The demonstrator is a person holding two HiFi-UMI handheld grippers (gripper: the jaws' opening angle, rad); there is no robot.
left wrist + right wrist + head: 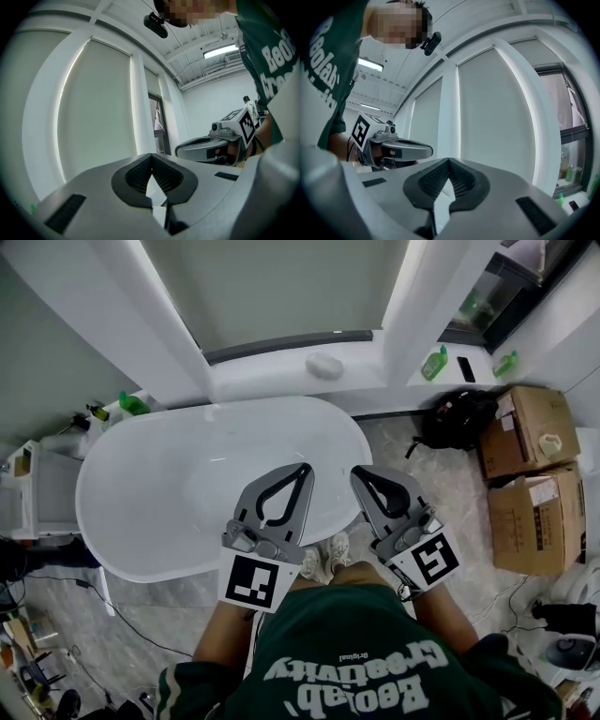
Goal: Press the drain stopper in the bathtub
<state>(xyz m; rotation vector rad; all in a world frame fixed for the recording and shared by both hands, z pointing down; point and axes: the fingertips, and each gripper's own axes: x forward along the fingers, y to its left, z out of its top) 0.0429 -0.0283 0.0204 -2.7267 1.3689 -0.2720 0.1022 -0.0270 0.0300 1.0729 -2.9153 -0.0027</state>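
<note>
In the head view a white oval bathtub [187, 493] lies below me, and I cannot make out its drain stopper. Both grippers hang level over the tub's near right rim, side by side. My left gripper [305, 468] is shut with nothing between its jaws, and my right gripper [356, 472] is shut and empty too. The left gripper view looks over its own closed jaws [151, 155] at a window blind, with the right gripper [206, 145] off to the side. From the right gripper view, past its closed jaws [449, 160], the left gripper [405, 151] shows at the left.
A white ledge [281, 371] behind the tub carries a pale oval object [324, 366] and green bottles [434, 364]. A black bag [459, 418] and two cardboard boxes [530, 427] stand on the floor at the right. Cables and clutter [37, 634] lie at the left.
</note>
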